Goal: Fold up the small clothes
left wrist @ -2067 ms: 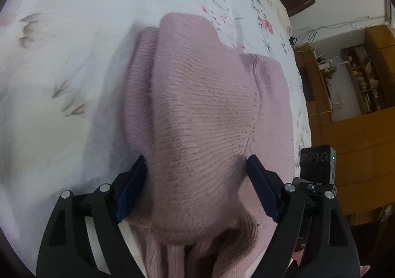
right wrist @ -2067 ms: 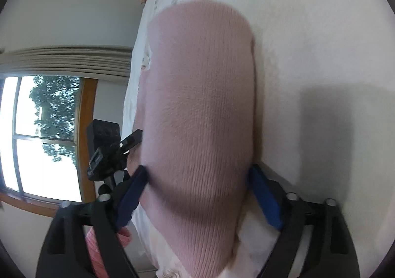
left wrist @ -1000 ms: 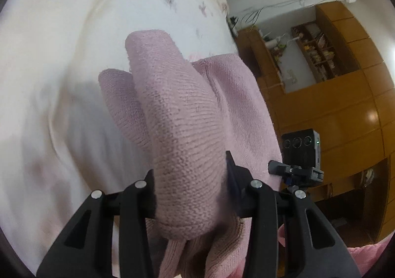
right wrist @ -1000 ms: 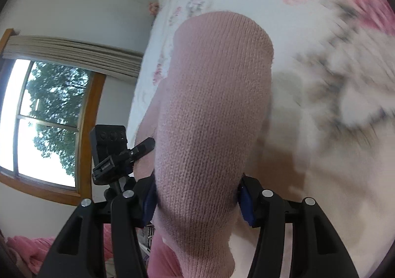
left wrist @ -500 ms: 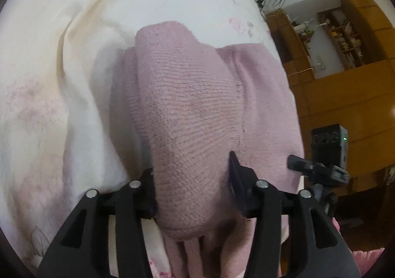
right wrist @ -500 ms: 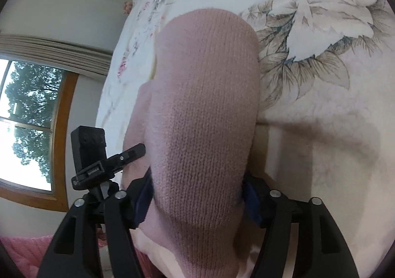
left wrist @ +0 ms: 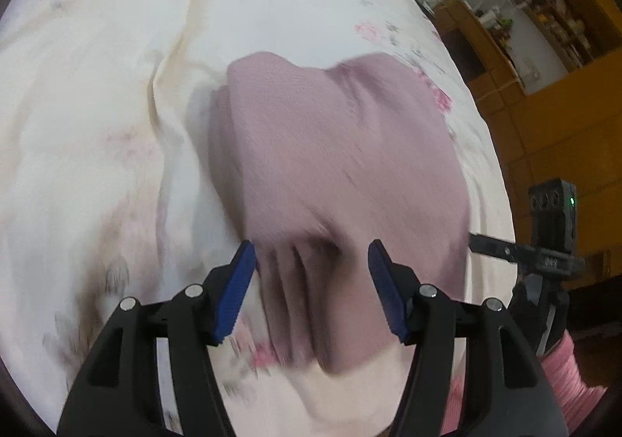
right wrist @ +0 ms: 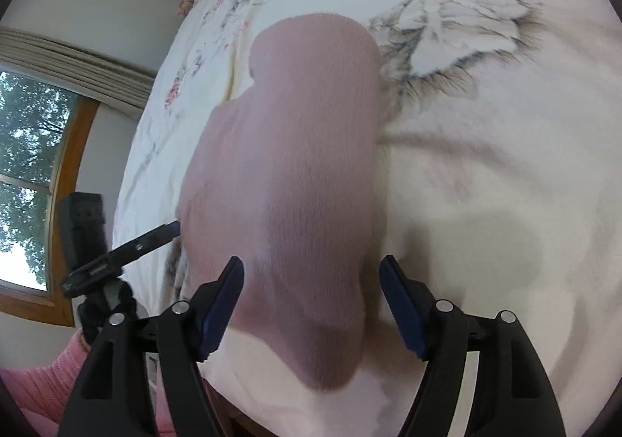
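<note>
Softly ribbed mauve knit sweater (left wrist: 334,149), floral bedsheet (left wrist: 97,126), both grippers parted

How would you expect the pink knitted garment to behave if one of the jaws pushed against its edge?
The pink knitted garment would probably bunch rather than slide whole: it is soft knit, mounded in folds. It looks floppy, likely drooping if lifted. The bedspread already shows wrinkles, so it may drag along too.

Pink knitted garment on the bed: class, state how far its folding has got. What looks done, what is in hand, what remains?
Done: the pink knitted garment lies doubled over on the floral bedspread.
In hand: nothing gripped; the left gripper and right gripper both stand open around it.
Left: probably a further fold or smoothing; blur hides the edges.
</note>
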Demonstrator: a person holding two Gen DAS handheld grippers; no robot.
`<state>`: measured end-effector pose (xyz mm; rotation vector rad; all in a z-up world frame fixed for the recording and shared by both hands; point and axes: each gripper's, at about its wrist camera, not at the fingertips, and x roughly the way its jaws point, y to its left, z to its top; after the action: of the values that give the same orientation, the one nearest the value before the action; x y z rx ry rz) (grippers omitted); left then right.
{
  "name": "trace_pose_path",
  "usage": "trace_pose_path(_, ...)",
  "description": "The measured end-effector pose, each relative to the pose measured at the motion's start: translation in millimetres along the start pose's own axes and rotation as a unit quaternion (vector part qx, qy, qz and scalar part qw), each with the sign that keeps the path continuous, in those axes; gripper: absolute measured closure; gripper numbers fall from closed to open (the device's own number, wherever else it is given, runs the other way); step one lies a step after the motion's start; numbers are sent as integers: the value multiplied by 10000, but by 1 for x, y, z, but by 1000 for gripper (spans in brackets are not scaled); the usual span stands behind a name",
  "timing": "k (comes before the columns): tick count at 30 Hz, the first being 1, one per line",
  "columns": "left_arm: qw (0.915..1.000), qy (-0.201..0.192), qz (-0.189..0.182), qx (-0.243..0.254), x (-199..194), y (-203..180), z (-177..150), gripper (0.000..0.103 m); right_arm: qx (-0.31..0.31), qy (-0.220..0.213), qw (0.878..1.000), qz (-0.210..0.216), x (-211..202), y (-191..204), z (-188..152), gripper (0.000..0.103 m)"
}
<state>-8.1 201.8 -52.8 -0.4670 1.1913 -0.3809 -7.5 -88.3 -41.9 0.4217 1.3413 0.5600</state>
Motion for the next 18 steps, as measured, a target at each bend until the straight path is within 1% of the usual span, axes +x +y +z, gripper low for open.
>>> trace_pose_path(4,9996,273,-86,46,12,-13,-23,42,148,-56,9999,65,-7,-7,-20,30)
trace_pose_path(6,9989,473,-10,-21,27,-15,-30,44,276,-47,9996,105,-7,-13,-28,30)
trace_pose_path(8,9977,610,-221,-212,37,-19,-33,48,326,-33,9994,81,-6,-17,-36,30)
trace_pose_path(10,9963,683,-390,-340,45,-23,-35,50,259,-30,9996,-59,-3,-12,-37,30)
trace_pose_path(12,9962,762,-284,-304,53,-27,-36,58,195,-21,9997,-113,-1,-8,-37,30)
trace_pose_path(13,9960,795,-270,-319,58,-28,-36,66,180,-17,9998,-98,-2,-8,-39,30)
trace_pose_path(14,9957,801,-296,-370,60,-27,-36,80,183,-19,9998,-90,-2,-8,-39,30)
trace_pose_path(16,9954,789,-321,-445,62,-25,-34,92,207,-40,9997,-99,-3,-8,-38,30)
trace_pose_path(17,9955,755,-349,-464,59,-22,-33,97,222,-54,9997,-92,-2,-7,-37,30)
trace_pose_path(18,9957,696,-376,-479,55,-21,-32,97,236,-70,9997,-60,-3,-7,-37,30)
